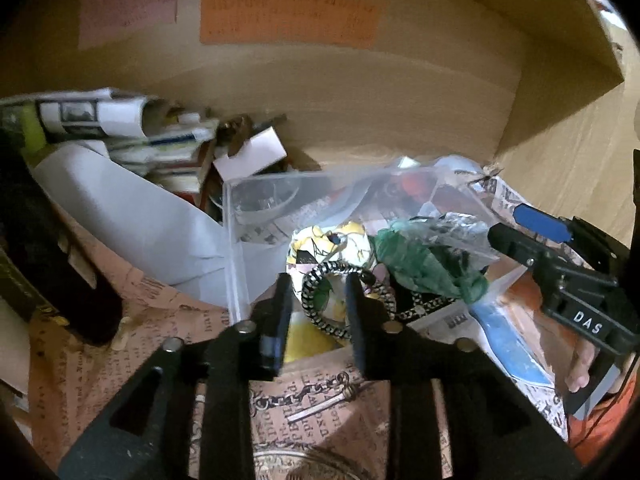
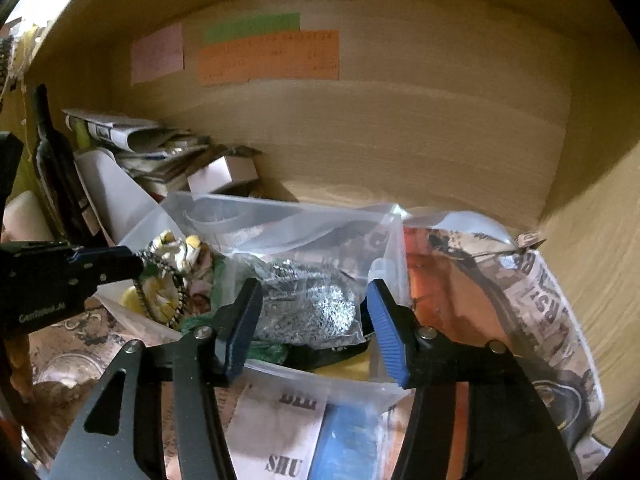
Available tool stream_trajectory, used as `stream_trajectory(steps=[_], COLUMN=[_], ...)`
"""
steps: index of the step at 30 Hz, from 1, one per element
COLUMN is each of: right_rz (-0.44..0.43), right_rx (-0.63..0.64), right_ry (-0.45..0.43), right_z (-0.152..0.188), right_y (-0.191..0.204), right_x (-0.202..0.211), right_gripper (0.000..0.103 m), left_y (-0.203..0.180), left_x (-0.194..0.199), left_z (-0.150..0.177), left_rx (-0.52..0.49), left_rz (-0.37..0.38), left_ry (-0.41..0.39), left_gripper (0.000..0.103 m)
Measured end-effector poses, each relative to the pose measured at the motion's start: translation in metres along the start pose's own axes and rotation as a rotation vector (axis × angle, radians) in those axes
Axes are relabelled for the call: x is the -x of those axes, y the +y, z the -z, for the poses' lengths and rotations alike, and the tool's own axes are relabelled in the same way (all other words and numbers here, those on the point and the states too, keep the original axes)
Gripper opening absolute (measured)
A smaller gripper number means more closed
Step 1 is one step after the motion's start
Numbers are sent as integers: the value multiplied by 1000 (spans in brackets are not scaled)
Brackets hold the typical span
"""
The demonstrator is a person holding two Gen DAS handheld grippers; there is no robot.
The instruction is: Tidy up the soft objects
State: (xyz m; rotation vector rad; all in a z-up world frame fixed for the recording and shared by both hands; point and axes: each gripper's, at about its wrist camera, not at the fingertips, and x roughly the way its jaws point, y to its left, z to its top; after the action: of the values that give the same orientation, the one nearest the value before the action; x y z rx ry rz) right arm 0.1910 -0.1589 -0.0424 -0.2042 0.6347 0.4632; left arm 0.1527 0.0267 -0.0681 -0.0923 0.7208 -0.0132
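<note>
- Striped black-and-white braided cord loop (image 1: 340, 300) sits between the parted left gripper (image 1: 318, 280) jaws.
- Crinkly silver mesh in a clear bag (image 2: 308, 300) lies between the right gripper (image 2: 316, 300) jaws, spread wide.

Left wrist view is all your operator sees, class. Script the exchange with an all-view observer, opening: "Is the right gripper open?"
Observer: Yes. The right gripper is open, with one finger on either side of a bagged silver scrubber.
Operator: What lies beneath that gripper?
Observer: A white paper printed with dark letters, "SHU" at its lower edge.
</note>
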Motion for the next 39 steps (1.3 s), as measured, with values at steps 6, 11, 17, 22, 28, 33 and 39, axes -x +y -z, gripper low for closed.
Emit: stream_trajectory(steps=[6, 11, 17, 22, 28, 33, 39], right_rz=[-6, -6, -24, -36, -32, -16, -19], right_rx=[0, 6, 12, 10, -4, -16, -11], right_ry=[-77, -172, -284, -346, -389, -411, -403], right_z=[-8, -17, -23, -23, -21, -15, -13], right_y=[2, 4, 13, 19, 24, 25, 29], right_x=[32, 69, 109, 132, 148, 157, 159], right_gripper=[51, 55, 70, 84, 97, 103, 103], left_y=[-7, -12, -18, -18, -18, -22, -30], left_x=[42, 81, 118, 138, 154, 161, 166], left_z=[-4, -7, -4, 0, 3, 8, 14], left_rx=[-10, -14, -25, -17, 0, -12, -23], left_rz=[1, -18, -34, -33, -34, -42, -53], left_ry=[-103, -226, -341, -400, -451, -464, -478], left_gripper=[32, 47, 57, 71, 93, 97, 100])
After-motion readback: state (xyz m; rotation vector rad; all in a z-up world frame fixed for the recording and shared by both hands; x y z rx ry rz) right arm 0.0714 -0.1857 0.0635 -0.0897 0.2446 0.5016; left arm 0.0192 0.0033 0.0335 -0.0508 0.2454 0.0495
